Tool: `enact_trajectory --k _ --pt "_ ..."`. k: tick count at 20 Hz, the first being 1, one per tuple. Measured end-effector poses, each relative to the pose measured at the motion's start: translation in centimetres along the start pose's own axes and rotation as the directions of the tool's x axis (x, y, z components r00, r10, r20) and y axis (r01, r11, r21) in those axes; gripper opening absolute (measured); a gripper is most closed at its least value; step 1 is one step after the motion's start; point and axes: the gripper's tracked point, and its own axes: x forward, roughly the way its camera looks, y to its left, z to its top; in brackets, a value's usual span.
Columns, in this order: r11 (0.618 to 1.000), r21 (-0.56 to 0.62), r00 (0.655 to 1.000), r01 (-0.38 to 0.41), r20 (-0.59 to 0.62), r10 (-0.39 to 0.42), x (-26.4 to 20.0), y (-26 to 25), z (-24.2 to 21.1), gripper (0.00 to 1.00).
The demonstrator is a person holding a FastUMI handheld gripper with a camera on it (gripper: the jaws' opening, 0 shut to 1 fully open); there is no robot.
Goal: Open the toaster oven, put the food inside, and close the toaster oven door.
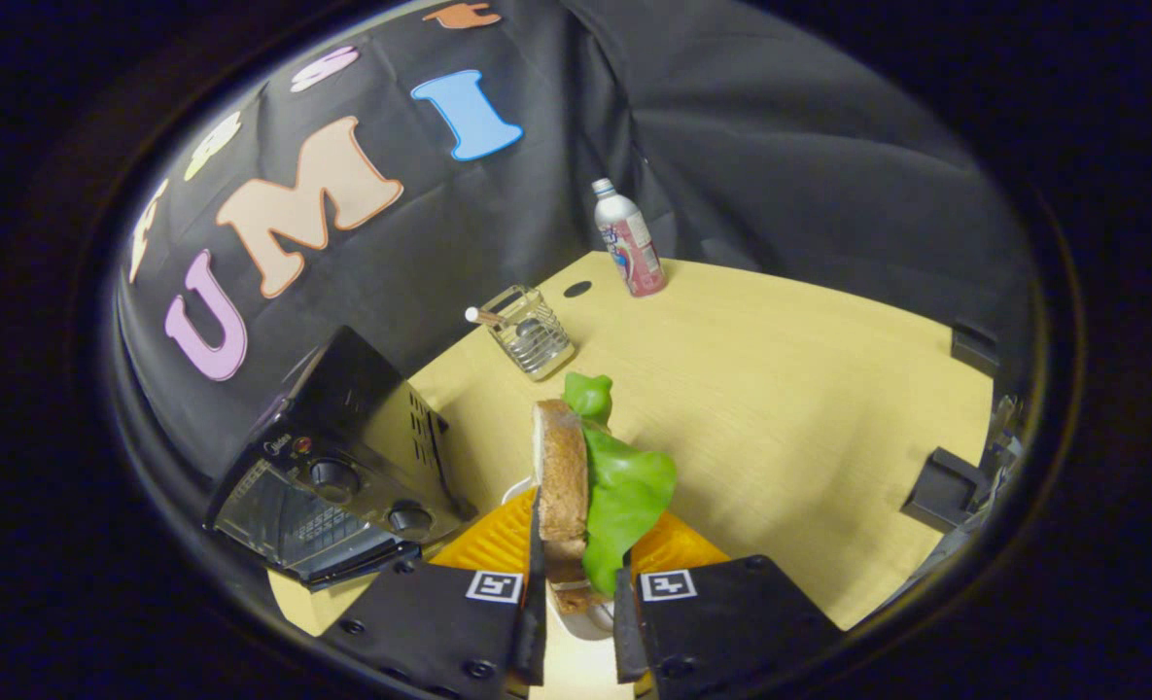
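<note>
Now the hand-held gripper (576, 608) pinches the sandwich (585, 496) upright.
Soft, light, lettuce (624, 491) floppy: probably safest held gently across the bread.

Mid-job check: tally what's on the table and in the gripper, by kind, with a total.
Food: 1, the sandwich, clamped between the gripper fingers.
Appliances: 1, the toaster oven.
Bottles: 1, the bottle.
Wire holders: 1, the wire holder.
Total: 4.

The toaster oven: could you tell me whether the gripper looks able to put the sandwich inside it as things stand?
Probably yes: the gripper is shut on the sandwich, the toaster oven sits just off to one side with its door apparently down, and nothing stands between them.
</note>
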Motion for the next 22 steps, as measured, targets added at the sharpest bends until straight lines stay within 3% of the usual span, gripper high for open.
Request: enact_trajectory --k 8,13,22 --pt "0.999 -0.042 0.997 -0.003 0.078 0.006 -3.2 2.2 2.1 0.3" --pt "0.999 -0.005 0.991 -0.052 0.127 0.053 -6.0 5.4 2.3 0.3" --pt "0.976 0.119 0.981 -0.182 0.094 0.172 -9.3 11.8 -3.1 0.3"
